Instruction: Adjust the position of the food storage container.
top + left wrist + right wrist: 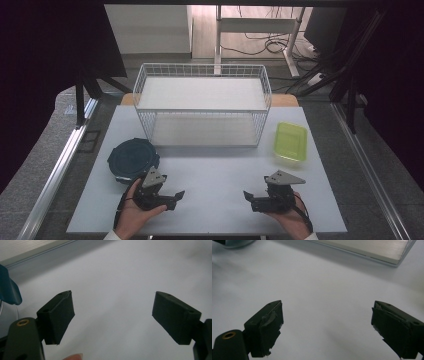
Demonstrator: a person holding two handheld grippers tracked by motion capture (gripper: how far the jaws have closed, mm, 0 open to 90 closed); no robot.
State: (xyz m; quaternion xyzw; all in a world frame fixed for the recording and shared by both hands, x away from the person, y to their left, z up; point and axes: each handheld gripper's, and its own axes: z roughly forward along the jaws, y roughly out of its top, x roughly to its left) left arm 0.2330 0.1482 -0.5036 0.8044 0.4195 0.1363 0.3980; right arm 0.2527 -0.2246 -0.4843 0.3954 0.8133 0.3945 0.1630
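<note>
Near the front edge of the white table (210, 170), a hand holds each gripper. My left gripper (176, 199) points right toward the middle, just in front of a dark blue round container (132, 159). Its jaws stand wide apart over bare table in the left gripper view, where my left gripper (113, 312) holds nothing. My right gripper (250, 201) points left and mirrors it. In the right gripper view, my right gripper (325, 325) is open too, with only table between the worn pads (268, 327).
A white wire basket shelf (202, 107) stands across the back middle of the table. A yellow-green rectangular container (291, 141) lies to its right. The blue container's edge (8, 290) shows at the left. The shelf's metal base edge (367, 247) shows at the top right.
</note>
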